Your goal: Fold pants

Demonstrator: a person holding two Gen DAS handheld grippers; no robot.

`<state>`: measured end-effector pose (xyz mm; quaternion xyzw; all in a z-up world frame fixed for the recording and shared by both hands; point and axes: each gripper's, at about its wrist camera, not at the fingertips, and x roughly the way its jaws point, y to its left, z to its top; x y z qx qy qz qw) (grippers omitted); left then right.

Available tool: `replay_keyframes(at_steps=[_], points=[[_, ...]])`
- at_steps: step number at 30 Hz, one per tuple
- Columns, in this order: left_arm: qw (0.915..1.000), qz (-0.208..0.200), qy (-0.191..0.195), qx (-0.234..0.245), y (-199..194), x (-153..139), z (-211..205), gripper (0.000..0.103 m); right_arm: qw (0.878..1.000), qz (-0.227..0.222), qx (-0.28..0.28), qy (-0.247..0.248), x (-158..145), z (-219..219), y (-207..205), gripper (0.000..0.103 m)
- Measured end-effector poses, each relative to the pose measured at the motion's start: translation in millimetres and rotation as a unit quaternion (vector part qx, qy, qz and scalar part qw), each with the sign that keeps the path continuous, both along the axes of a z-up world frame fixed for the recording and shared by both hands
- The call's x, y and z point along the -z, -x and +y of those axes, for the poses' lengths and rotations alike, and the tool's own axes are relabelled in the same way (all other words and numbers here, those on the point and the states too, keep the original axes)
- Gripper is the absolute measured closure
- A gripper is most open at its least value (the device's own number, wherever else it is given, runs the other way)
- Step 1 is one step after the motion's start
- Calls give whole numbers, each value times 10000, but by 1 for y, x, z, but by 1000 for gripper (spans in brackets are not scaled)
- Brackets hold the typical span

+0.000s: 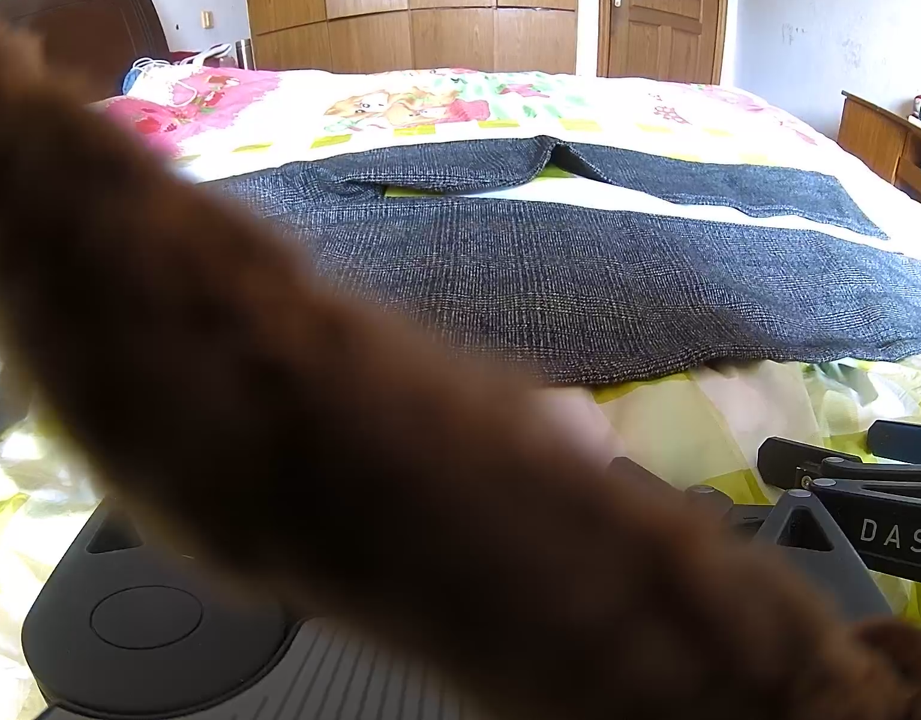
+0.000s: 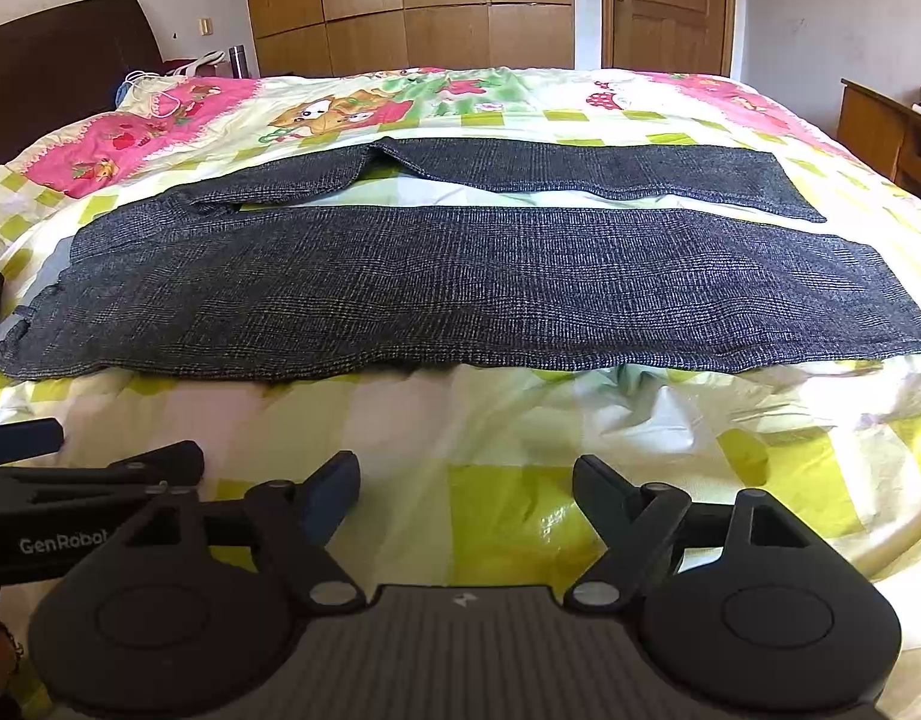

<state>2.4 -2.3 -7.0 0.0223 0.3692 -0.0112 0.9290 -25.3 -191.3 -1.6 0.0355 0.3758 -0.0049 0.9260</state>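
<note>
- Pants (image 2: 460, 282): dark grey checked trousers laid flat across a bed, waistband toward the left, both legs running to the right. The near leg lies straight and wide; the far leg (image 2: 610, 171) angles away from it, leaving a strip of bedding visible between the two.
- Bedspread (image 2: 508, 510): yellow-green and white checks in the foreground, pink cartoon print at the far side; wrinkled near the pants' lower edge.
- Right gripper (image 2: 466, 486): rests low over the bedspread, short of the pants and not touching them. Its two black fingers are spread well apart with bare bedding between them; nothing is grasped.
- Left gripper (image 2: 70, 468): seen at the left margin of the right wrist view, lying just beside the right gripper; its fingers point toward the pants. Whether its jaws are parted or closed cannot be told.
- Sleeve (image 1: 340, 420): a blurred brown, fuzzy sleeve crosses the left wrist view diagonally and hides most of that gripper's own fingers.
- Background: dark headboard (image 2: 58, 60) at left, wooden wardrobe (image 2: 406, 0) and door (image 2: 664, 0) beyond the bed, wooden cabinet (image 2: 880, 126) at right.
</note>
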Motion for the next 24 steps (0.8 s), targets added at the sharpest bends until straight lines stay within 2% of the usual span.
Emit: replay_keyframes(at_steps=[24], points=[[10000,5,4,2,0,-1,0,0,10000,13,-22,-21,0,1,1,12]])
